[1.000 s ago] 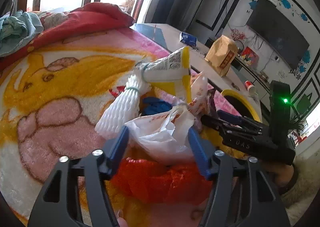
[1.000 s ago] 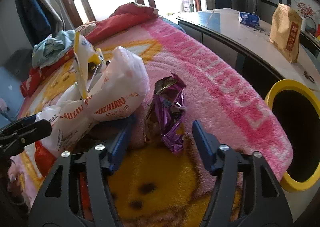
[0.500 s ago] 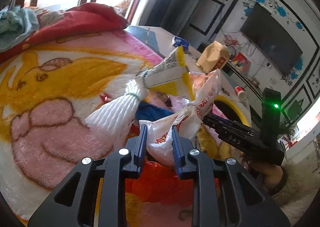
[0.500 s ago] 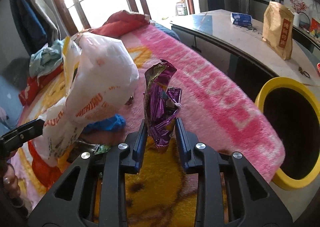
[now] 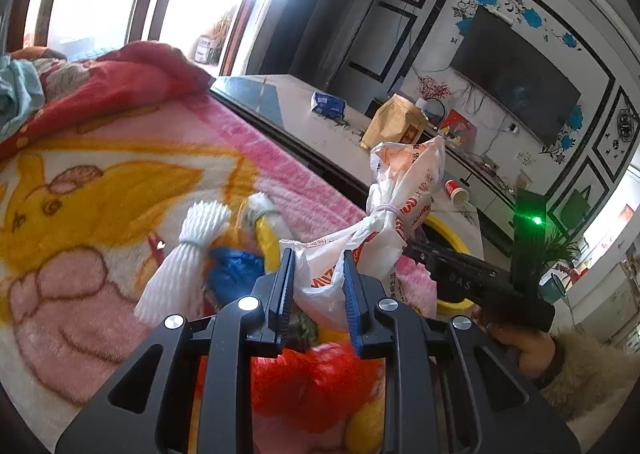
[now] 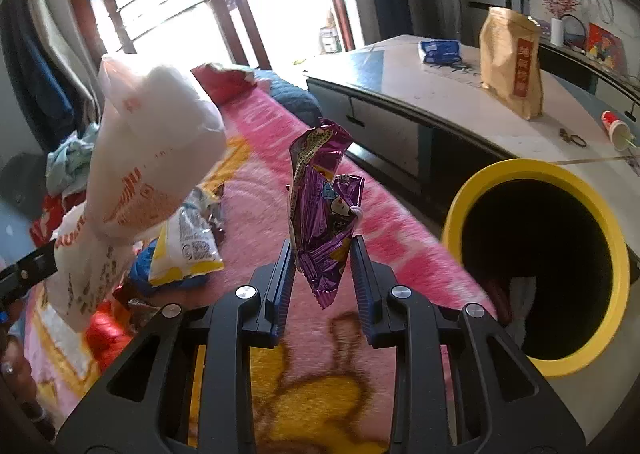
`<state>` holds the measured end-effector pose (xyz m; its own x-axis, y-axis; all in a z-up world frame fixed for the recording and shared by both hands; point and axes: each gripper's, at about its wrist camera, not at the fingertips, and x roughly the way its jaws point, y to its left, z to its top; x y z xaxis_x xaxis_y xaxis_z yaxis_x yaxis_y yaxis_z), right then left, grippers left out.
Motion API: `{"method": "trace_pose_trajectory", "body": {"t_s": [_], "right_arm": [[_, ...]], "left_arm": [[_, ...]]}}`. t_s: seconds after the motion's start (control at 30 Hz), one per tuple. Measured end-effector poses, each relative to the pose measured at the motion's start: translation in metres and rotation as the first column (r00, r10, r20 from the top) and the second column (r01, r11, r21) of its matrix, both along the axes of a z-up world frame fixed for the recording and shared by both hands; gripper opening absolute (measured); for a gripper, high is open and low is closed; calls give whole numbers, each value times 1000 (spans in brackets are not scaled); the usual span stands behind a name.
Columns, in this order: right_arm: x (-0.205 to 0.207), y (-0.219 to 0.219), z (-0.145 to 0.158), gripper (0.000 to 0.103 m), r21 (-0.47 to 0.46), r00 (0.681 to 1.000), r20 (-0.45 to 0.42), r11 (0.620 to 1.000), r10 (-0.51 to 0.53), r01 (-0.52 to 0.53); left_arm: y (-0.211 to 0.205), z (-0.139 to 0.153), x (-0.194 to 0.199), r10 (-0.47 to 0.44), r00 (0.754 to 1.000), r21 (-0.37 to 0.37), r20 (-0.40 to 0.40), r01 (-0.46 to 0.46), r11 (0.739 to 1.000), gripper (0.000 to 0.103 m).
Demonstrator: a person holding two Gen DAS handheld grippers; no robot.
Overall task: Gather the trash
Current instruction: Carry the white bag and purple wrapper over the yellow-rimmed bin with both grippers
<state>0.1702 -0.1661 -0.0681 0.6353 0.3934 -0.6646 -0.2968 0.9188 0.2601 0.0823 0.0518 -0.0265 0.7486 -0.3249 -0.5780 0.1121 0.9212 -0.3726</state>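
Purple wrapper (image 6: pixel 320 213) pinched in right tool (image 6: pixel 322 274)

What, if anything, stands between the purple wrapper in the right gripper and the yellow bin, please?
Nothing visible does. The purple wrapper, held in the right gripper, has only pink blanket between it and the yellow bin, whose mouth faces it open.

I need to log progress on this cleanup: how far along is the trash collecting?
Done: something already lies inside the yellow bin. In hand: left gripper clamps the white plastic bag; right gripper clamps the purple wrapper. Left on the blanket: white foam net, yellow-white snack bag, red bag.
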Motion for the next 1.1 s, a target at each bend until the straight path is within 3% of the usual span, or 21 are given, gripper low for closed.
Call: {"method": "trace_pose_trajectory", "body": {"t_s": [1.1], "right_arm": [[-7, -112, 36, 22, 51, 973, 89, 976, -214, 210]], "left_arm": [[-87, 33, 50, -130, 989, 47, 76, 127, 991, 22]]}}
